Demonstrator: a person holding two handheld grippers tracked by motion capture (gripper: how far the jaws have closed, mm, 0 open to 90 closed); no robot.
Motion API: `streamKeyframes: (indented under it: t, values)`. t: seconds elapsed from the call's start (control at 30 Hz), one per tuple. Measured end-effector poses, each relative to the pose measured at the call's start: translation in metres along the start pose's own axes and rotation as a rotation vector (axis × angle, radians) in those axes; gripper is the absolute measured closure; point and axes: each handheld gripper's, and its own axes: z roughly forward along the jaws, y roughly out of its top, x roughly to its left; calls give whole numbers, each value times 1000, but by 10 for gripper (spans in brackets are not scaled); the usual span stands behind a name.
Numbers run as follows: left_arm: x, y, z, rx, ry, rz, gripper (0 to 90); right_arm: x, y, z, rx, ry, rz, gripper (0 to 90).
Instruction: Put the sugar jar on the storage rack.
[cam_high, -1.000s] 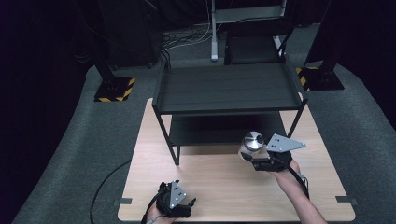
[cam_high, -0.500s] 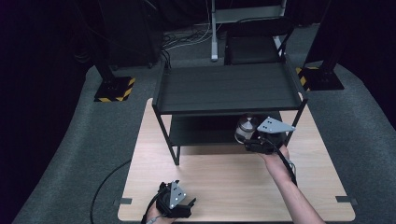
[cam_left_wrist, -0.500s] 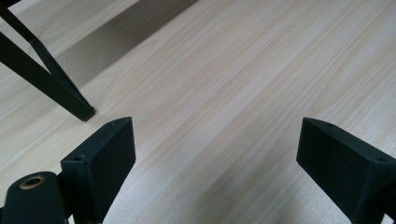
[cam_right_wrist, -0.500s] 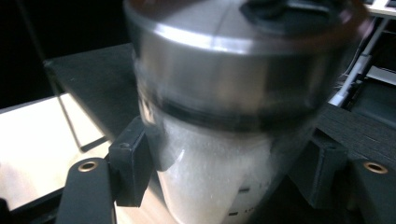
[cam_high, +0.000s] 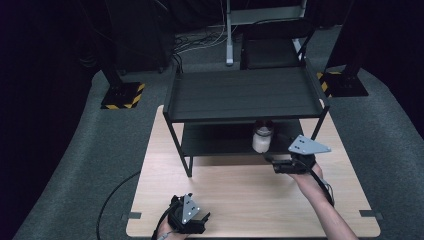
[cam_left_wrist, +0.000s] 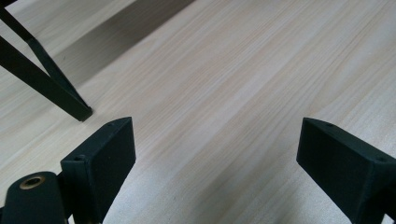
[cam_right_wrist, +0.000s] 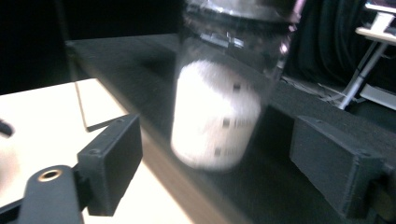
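Observation:
A glass jar (cam_high: 262, 137) with white contents and a dark lid stands upright on the lower shelf (cam_high: 215, 141) of a black two-tier rack (cam_high: 245, 95). My right gripper (cam_high: 274, 161) is open just in front of the jar, at the shelf's front edge. In the right gripper view the jar (cam_right_wrist: 217, 112) stands ahead of the wide-apart jaws of the gripper (cam_right_wrist: 217, 140) and neither jaw touches it. My left gripper (cam_high: 196, 221) rests open near the front edge of the wooden table (cam_high: 240, 200). Between its jaws (cam_left_wrist: 215, 140) there is only bare wood.
The rack stands on the far half of the table, and its front left leg (cam_left_wrist: 46, 86) lies close ahead of the left gripper. A black chair (cam_high: 272, 47) and stand bases with yellow-black stripes (cam_high: 122, 95) sit on the floor beyond.
The right gripper carried the jar forward from above the table, set it on the lower shelf and opened. The left gripper stayed where it was.

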Motion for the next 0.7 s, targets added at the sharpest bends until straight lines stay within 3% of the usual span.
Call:
streamKeyframes:
  t: [0.23, 0.33, 0.4, 0.5, 0.6, 0.7]
  values:
    - [0, 0, 1, 5, 0, -7, 114, -3, -40, -46, -31, 33, 4, 122]
    - [0, 1, 1, 11, -2, -1, 114, 1, -53, -57, -22, 32, 9, 120]
    - [-1, 2, 2, 17, -7, 1, 114, 6, -72, -70, 1, 32, 18, 114]
    - [-1, 2, 2, 17, -7, 2, 114, 10, -84, -76, 25, 18, 11, 112]
    - [-1, 3, 2, 24, -5, 0, 114, 18, -109, -86, 57, -8, 41, 111]
    - [0, 3, 2, 25, -3, -6, 115, 20, -118, -89, 80, -14, 51, 110]
